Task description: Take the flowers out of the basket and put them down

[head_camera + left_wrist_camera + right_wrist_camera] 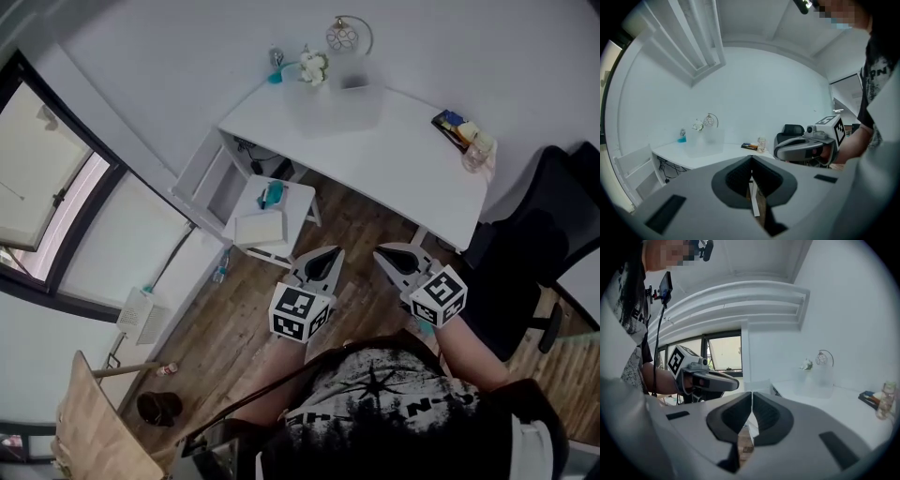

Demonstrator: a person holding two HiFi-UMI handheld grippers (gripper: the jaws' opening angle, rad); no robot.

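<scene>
Left gripper (pixel 751 161) and right gripper (pixel 752 397) both pressed together on nothing, side by side over the wooden floor (pixel 234 309), well short of the desk (pixel 403 164). Flowers (pixel 314 67) far off at the desk's back left corner, poking up at the rear of the frosted basket (pixel 334 105), near a small blue bottle (pixel 275 75) and a wire ball ornament (pixel 343 36). Likely trouble: arriving with jaws not spread and shoving the light basket, or pinching too hard, crushing the stems and toppling the bottle beside them.
</scene>
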